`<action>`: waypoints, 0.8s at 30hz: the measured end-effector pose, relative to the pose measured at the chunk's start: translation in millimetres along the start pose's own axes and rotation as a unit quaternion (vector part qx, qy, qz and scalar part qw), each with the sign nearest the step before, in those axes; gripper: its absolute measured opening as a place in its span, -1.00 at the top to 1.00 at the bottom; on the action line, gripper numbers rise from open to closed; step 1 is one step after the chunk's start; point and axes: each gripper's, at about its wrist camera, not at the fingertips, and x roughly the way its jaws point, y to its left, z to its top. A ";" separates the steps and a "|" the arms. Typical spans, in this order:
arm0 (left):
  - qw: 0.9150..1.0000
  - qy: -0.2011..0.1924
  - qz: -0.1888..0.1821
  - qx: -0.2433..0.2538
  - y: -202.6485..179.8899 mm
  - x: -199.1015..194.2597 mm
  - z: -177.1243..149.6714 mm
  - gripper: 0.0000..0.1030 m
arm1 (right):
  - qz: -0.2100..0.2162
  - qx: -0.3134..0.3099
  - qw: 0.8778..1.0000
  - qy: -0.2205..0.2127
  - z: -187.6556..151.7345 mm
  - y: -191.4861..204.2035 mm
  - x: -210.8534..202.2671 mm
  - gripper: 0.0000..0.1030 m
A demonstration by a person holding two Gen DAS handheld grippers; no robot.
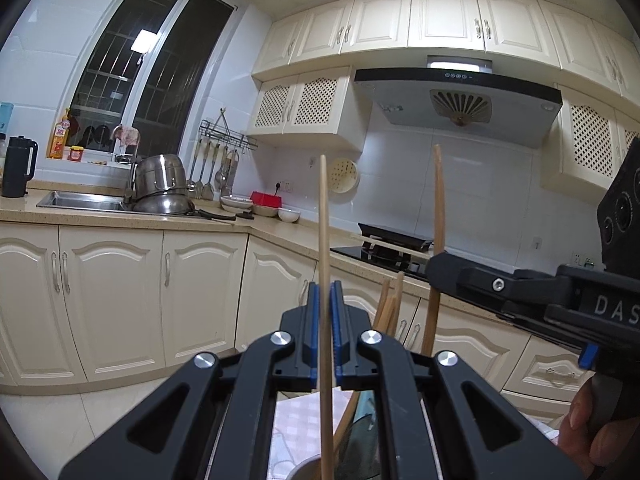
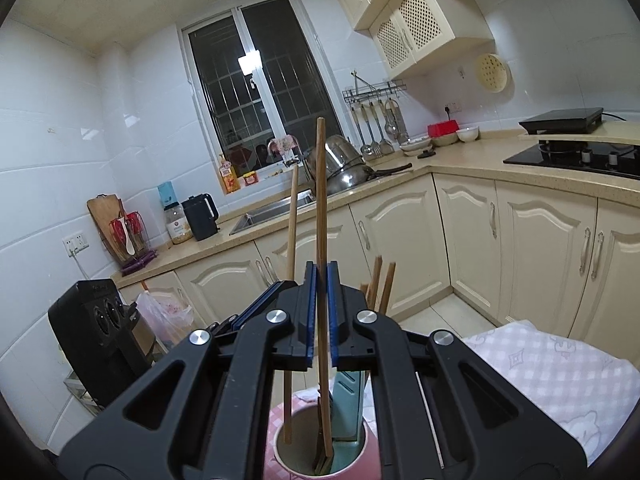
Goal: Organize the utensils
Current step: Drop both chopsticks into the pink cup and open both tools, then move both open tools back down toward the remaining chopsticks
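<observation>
My left gripper (image 1: 325, 294) is shut on a pale wooden chopstick (image 1: 324, 216) that stands upright. Its lower end reaches down into a pink cup (image 2: 280, 446) below. My right gripper (image 2: 321, 276) is shut on a darker chopstick (image 2: 320, 184), also upright, with its lower end inside the same cup. In the left wrist view the right gripper (image 1: 435, 270) comes in from the right with the darker chopstick (image 1: 438, 200). In the right wrist view the left gripper (image 2: 276, 290) shows at the left with the pale chopstick (image 2: 293, 220). Several more chopsticks (image 2: 380, 284) stand in a teal holder (image 2: 348, 400) just behind.
A pink checked cloth (image 2: 540, 364) covers the surface under the cup. Cream cabinets and a counter with a sink (image 2: 272, 210), steel pots (image 1: 164, 184) and a stove (image 2: 576, 156) run along the far walls. A hand (image 1: 596, 428) grips the right tool's handle.
</observation>
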 end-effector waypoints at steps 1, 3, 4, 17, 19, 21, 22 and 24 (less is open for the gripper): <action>1.000 0.002 0.000 -0.001 1.1 0.6 -1.4 0.90 | 0.000 0.000 1.000 0.002 -1.1 -0.2 0.1 0.89; 1.000 0.004 0.001 -0.002 2.4 1.4 -3.4 0.90 | -0.002 -0.001 1.000 0.006 -3.1 0.6 -0.2 0.89; 1.000 0.005 0.001 -0.001 2.7 1.8 -4.3 0.90 | -0.002 -0.002 1.000 0.007 -3.9 0.9 -0.9 0.89; 1.000 0.007 0.023 0.001 3.6 -35.2 9.2 -0.75 | -0.037 0.035 0.999 0.002 -4.8 -14.8 -32.6 -0.73; 0.999 0.014 0.029 0.001 2.9 -44.2 13.5 -0.85 | -0.051 0.041 0.998 -0.002 -4.4 -18.6 -42.4 -0.88; 0.999 0.021 0.035 0.005 0.6 -52.2 15.8 -0.90 | -0.059 0.045 0.997 0.006 -4.1 -22.1 -47.0 -0.88; 0.999 0.026 0.042 0.008 -1.0 -57.7 17.3 -0.90 | -0.066 0.046 0.997 0.011 -3.5 -23.6 -48.8 -0.88; 0.998 0.032 0.046 0.008 -2.4 -65.9 19.2 -0.90 | -0.079 0.049 0.996 0.015 -4.6 -26.4 -55.9 -0.88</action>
